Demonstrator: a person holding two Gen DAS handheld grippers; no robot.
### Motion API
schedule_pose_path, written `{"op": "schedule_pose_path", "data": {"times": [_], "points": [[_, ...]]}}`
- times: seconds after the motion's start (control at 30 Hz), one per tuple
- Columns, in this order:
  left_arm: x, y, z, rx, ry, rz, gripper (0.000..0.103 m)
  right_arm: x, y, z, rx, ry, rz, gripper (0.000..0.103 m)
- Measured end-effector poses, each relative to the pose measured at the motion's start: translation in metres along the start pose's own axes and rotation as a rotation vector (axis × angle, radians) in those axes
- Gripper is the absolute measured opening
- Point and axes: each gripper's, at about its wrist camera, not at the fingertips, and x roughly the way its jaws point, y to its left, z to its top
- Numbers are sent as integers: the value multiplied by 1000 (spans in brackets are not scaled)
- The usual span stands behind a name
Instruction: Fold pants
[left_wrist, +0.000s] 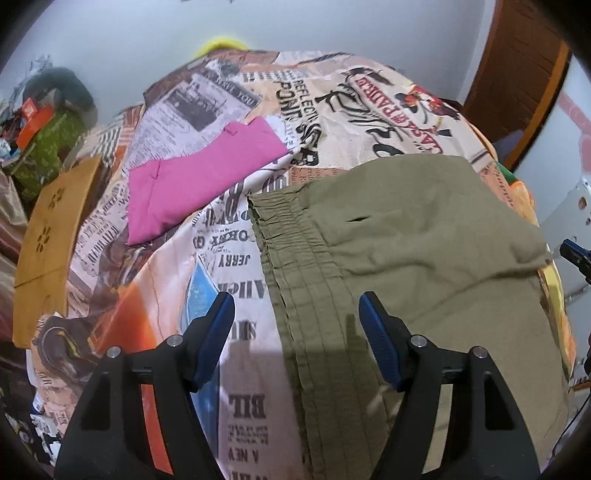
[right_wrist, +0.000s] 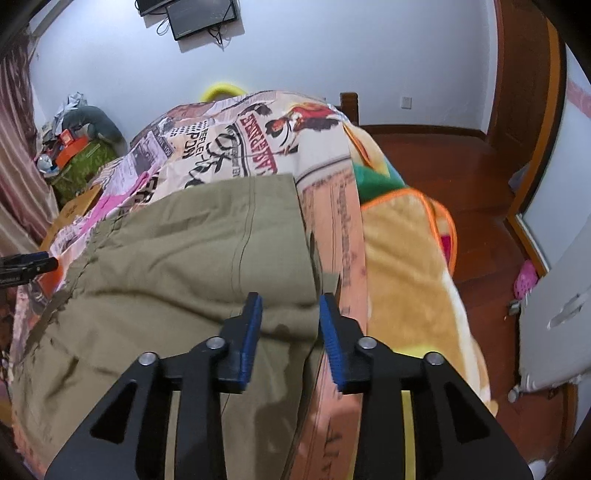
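Olive green pants lie folded on a bed with a newspaper-print cover. Their elastic waistband runs along the left side. My left gripper is open and empty, just above the waistband edge. My right gripper is open and empty, over the right edge of the pants, where the fabric meets the cover. The left gripper's tip shows at the left edge of the right wrist view.
A folded pink garment and a mustard garment lie on the bed further left. A yellow and orange blanket hangs over the bed's right side. Wooden floor and a door lie to the right. A cluttered green box stands far left.
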Motion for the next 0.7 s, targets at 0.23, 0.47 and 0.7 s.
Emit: {"op": "schedule_pose_path", "data": {"times": [0.23, 0.47, 0.7], "points": [[43, 0, 4, -34, 101, -33, 70, 36, -9, 8, 8, 65, 32, 41], [57, -11, -11, -15, 93, -25, 77, 55, -11, -3, 45, 107, 113, 31], [57, -11, -10, -6, 84, 6, 77, 41, -8, 1, 22, 46, 107, 6]]}}
